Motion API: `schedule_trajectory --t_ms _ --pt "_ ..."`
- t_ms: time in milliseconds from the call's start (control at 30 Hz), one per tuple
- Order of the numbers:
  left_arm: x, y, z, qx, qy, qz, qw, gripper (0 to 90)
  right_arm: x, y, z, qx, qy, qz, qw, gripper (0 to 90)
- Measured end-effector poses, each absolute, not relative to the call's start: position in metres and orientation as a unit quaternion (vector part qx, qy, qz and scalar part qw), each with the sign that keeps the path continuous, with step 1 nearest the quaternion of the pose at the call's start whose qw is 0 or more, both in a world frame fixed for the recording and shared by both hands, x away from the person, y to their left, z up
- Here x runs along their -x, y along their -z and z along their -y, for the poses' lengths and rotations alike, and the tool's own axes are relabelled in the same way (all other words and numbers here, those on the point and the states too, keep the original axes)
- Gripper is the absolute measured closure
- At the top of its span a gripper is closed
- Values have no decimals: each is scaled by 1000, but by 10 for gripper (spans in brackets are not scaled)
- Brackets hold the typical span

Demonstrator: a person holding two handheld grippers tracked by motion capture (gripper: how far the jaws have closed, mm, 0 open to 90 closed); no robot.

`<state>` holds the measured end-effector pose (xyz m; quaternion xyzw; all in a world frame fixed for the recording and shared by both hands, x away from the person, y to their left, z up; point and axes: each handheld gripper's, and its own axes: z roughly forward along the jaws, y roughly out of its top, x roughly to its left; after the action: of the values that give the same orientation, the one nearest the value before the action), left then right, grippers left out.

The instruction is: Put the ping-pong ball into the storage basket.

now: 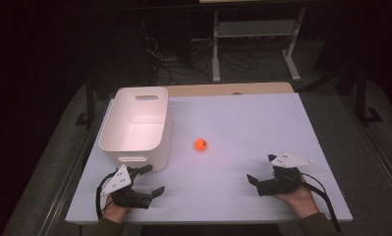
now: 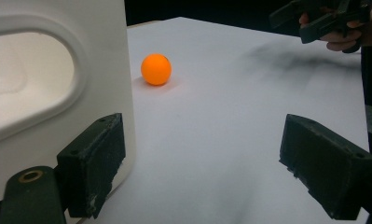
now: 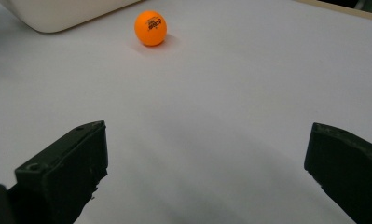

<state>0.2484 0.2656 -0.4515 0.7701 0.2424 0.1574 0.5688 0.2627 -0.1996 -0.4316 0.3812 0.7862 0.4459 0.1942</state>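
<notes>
So the left tool (image 1: 148, 181) sits low at the near left corner of the surface (image 1: 242, 118), held in a hand (image 1: 116, 209), jaws spread wide with nothing between them. In the left gripper view its one jaw is right up against the front wall of the white bin (image 2: 48, 93), just below the bin's handle cutout; can't tell if it's actually touching or just beside it. The other jaw hangs over bare surface.

The right tool (image 1: 262, 172) is over at the near right, also cradled in a hand (image 1: 301, 196), and it's wide open too, holding nothing. Through the right gripper view both jaws sit apart over the plain white top, pointing roughly toward the ball.

The orange ball (image 1: 201, 144) is the thing both are aimed at. It rests on the surface about mid-table, just to the right of the bin, well apart from both tools and roughly between them but farther back. In the right gripper view there's some dark printed lettering on the ball (image 3: 150, 27), too small to read.

The bin (image 1: 137, 125) stands upright on the left half of the surface and looks empty inside from above. Beyond the far edge there's a dark floor with cables and a metal rack (image 1: 255, 34).
</notes>
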Motion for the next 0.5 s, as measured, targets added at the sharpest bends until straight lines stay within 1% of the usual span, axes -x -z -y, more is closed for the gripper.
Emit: schedule_trajectory --t_ms 500 --pt "-248 452 -266 -769 -158 -242 570 140 -266 432 199 -387 -443 -786 188 0"
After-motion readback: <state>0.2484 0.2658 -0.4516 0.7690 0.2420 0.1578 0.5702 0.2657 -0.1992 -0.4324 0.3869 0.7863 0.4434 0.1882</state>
